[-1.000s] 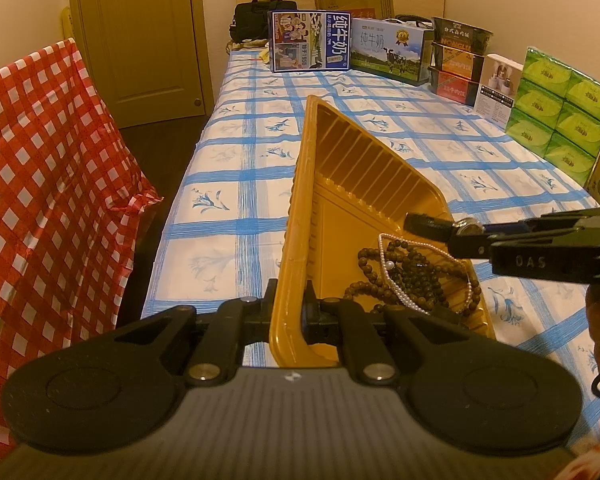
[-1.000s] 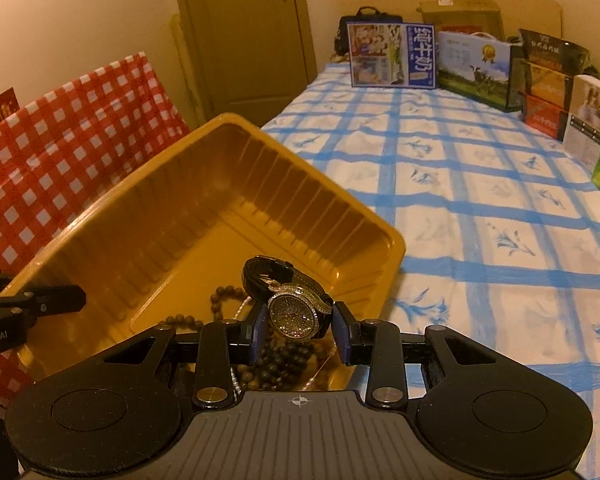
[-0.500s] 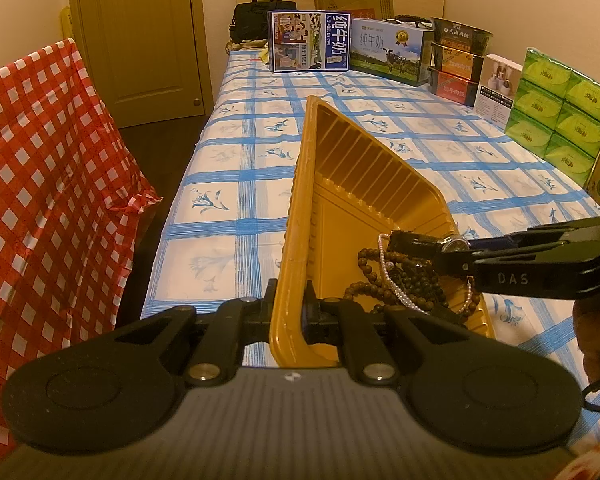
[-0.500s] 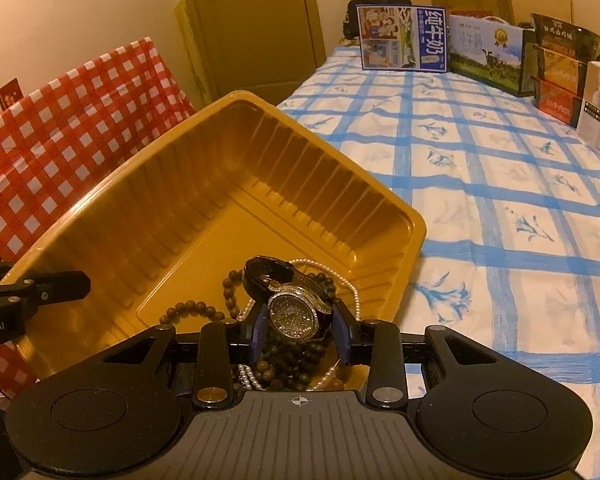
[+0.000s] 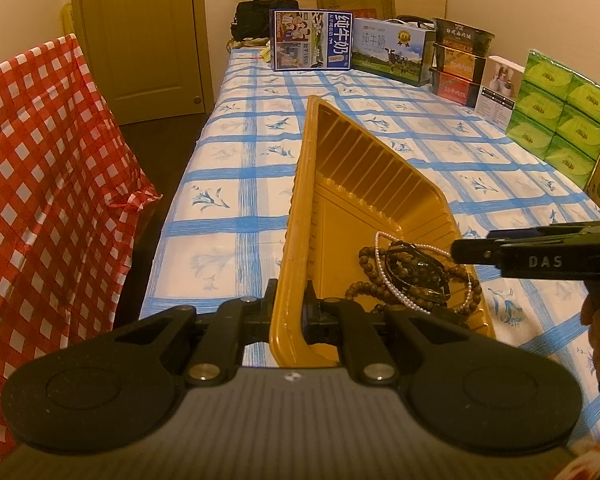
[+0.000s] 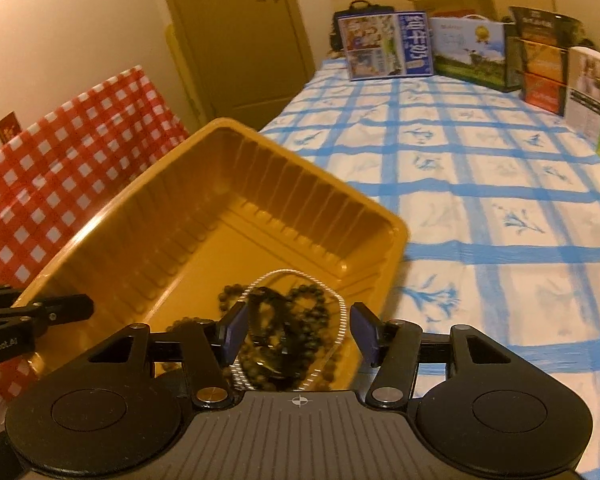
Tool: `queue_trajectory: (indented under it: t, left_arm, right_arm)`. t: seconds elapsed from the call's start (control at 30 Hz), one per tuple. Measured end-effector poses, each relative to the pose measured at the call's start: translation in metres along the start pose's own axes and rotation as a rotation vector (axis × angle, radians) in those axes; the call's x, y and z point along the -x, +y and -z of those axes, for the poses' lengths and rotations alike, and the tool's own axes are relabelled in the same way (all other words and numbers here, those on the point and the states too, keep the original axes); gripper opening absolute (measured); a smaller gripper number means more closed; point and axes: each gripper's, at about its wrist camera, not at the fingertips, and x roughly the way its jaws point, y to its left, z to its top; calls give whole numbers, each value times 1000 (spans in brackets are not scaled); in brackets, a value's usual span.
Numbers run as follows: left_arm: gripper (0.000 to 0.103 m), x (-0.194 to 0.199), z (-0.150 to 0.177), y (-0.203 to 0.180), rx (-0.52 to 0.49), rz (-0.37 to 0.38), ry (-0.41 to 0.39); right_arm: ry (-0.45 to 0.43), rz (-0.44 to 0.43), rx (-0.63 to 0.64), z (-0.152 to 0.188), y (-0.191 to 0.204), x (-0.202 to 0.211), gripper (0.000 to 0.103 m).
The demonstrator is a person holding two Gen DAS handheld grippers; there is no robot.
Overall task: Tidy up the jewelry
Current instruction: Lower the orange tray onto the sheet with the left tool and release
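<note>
- The near wall of the yellow tray (image 5: pixel 296 216) is clamped between the closed jaws of the left gripper (image 5: pixel 289 312), and the tray is held tilted above the blue-checked bedcover (image 5: pixel 236 184).
- The right gripper (image 6: pixel 298 330) is seen with its jaws opening just above the tray's near corner; nothing is pressed between its blue pads (image 6: pixel 233 330).
- The black watch (image 5: pixel 414 270) is found lying in the tray, on top of the wooden bead strings (image 5: pixel 366 290) and the pearl strand (image 5: pixel 396 300).
- A red checked cloth (image 5: pixel 40 184) is draped to the left of the bed.
</note>
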Motion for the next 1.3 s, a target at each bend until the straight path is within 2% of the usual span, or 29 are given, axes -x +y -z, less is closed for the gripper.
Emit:
queue_trajectory:
  t: [0.27, 0.43, 0.67, 0.8, 0.87, 1.03, 1.1, 1.17, 1.2, 1.23, 1.27, 1.3]
  left_arm:
    - [9, -5, 3, 16, 45, 34, 15]
    - [10, -8, 9, 35, 103, 89, 26]
    - [14, -18, 26, 75, 260, 129, 65]
    - [17, -21, 35, 97, 308, 133, 77]
    - [23, -19, 38, 106, 336, 148, 71]
    - [20, 1, 40, 114, 362, 135, 6]
    - [24, 12, 37, 111, 367, 127, -24]
    - [39, 24, 34, 103, 341, 107, -42]
    - [42, 29, 33, 99, 324, 98, -50]
    - [51, 34, 33, 92, 300, 88, -54]
    - [65, 39, 33, 85, 276, 79, -53]
    - [72, 44, 34, 77, 253, 69, -54]
  right_arm:
    - [-14, 60, -65, 12, -23, 19, 57]
    - [-23, 100, -114, 21, -36, 31, 57]
    - [-20, 140, -158, 34, -47, 43, 57]
    - [-15, 153, -172, 42, -49, 47, 57]
    - [-10, 160, -173, 45, -49, 48, 57]
    - [-7, 170, -189, 53, -47, 56, 58]
    - [-2, 178, -203, 58, -46, 61, 58]
    - [6, 186, -218, 62, -46, 67, 60]
    - [11, 194, -223, 65, -45, 69, 65]
    - [15, 204, -225, 67, -44, 72, 69]
    - [19, 214, -225, 70, -42, 75, 71]
    - [23, 221, -225, 73, -41, 78, 74]
